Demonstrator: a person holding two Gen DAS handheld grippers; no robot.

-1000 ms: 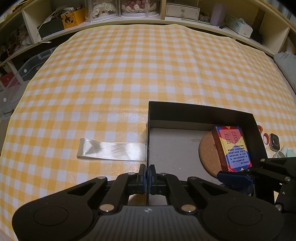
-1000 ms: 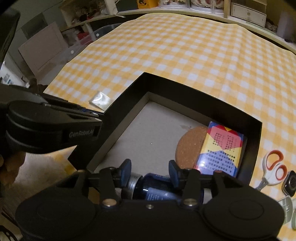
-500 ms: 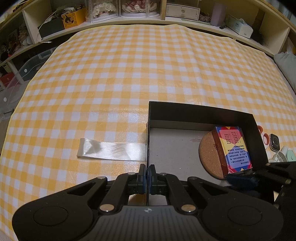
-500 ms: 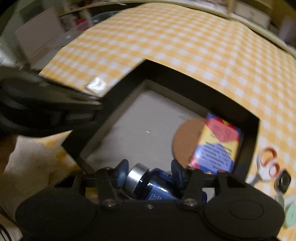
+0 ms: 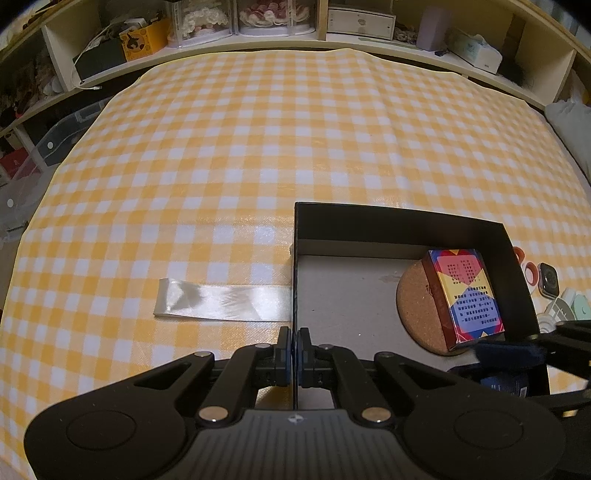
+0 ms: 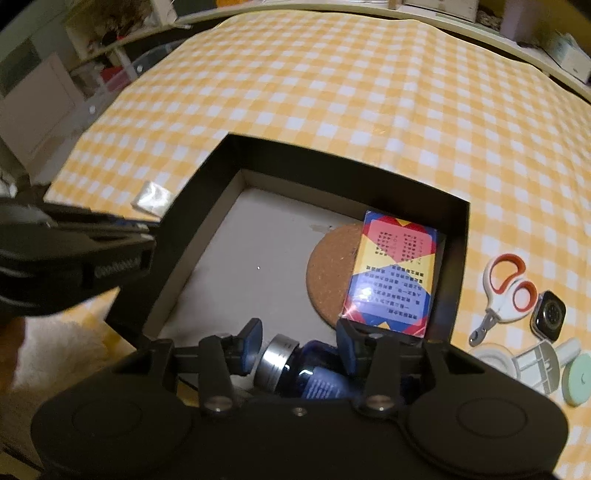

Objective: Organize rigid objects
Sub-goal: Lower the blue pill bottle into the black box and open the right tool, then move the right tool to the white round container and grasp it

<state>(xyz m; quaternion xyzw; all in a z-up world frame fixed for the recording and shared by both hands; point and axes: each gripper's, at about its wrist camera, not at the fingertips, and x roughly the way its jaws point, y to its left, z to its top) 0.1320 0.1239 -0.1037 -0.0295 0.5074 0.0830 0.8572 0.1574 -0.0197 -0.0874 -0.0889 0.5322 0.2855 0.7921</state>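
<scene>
L hand-held gripper (image 5: 295,347) clamped on box wall (image 5: 294,266), R hand-held gripper (image 6: 297,345) gripping bottle (image 6: 314,373), box centre free.

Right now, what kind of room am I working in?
Probably a home room, not a workshop: a table under a yellow checked tablecloth, open shelves crowded with household odds and ends behind it, and a pillow-like cushion at the right edge.

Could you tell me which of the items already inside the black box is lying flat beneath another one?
The round cork coaster; the colourful card box rests partly over it.
</scene>
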